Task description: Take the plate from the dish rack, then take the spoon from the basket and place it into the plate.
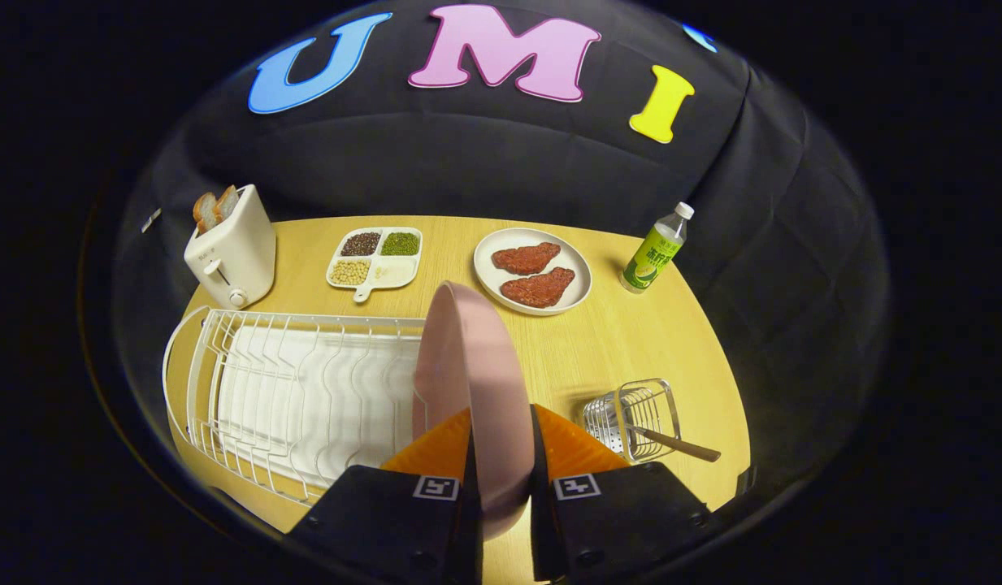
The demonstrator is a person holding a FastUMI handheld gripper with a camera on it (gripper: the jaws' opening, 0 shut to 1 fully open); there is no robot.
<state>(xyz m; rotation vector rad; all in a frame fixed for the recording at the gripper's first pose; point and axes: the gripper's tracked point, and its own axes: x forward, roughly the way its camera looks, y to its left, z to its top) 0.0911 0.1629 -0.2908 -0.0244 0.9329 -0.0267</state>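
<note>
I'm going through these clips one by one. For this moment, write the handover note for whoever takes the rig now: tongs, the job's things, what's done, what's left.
Tongs: shut on the pink plate, which stands on edge between the two fingers.
Plate: lifted, at the right end of the white dish rack, above the table; not set down yet.
Spoon: in the wire basket just right of the fingers, handle sticking out to the right.
Done: plate gripped and raised from the rack.
Left: lay the plate flat on a bare part of the table, release it, pick the spoon from the basket, place it in the plate.

Pink plate (468, 382) upright on edge, clamped between jaws.
</note>
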